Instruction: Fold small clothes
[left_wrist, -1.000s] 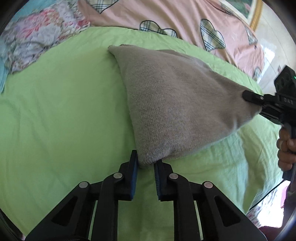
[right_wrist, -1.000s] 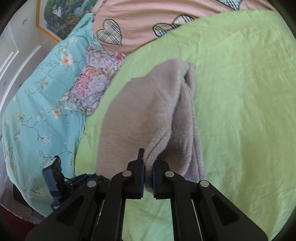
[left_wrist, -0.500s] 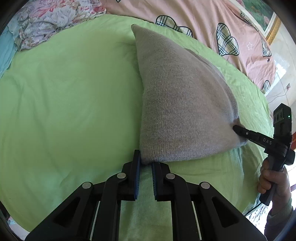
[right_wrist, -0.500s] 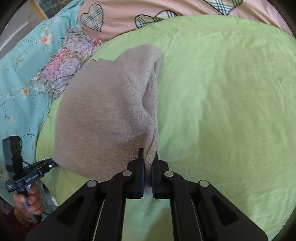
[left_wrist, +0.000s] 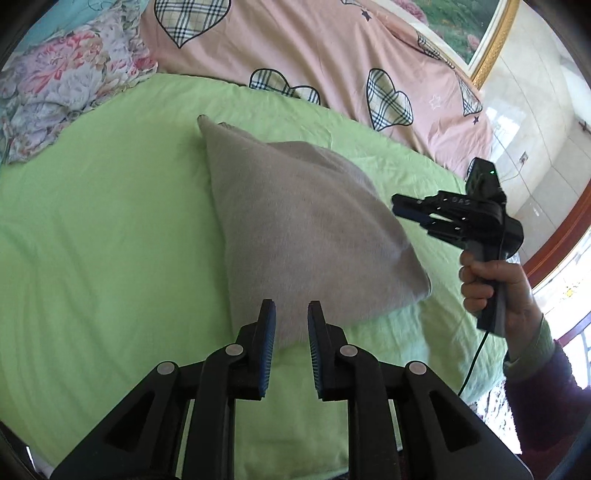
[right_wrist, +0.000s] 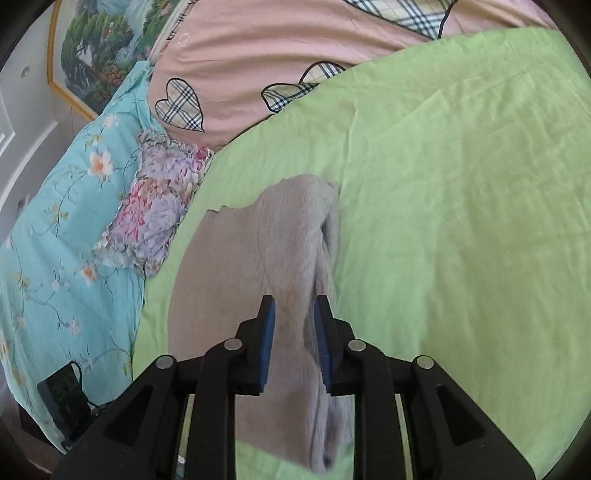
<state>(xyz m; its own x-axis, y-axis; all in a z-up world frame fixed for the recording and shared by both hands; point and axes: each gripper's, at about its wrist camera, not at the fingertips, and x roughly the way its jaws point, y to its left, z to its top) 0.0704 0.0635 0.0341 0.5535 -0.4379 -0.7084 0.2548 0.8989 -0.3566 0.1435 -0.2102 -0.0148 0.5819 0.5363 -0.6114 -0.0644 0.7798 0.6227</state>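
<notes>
A grey knit garment lies folded on the green sheet, blurred at its near right corner. My left gripper hovers over its near edge. Its jaws are opening, and the cloth shows in the gap without the blue pads pressing on it. In the left wrist view my right gripper is held by a hand to the right of the garment, clear of the cloth. In its own view my right gripper has its jaws opening above the garment, whose rolled fold runs beneath the gap.
A pink quilt with plaid hearts lies behind the sheet. At the left are a floral pillow and a turquoise flowered cover. A black box with a cable sits at the bed's edge, and a framed painting hangs on the wall.
Both grippers were shut on the garment's corners and have let go, so the cloth has dropped. The left gripper rose. The right one drew back from its corner.
</notes>
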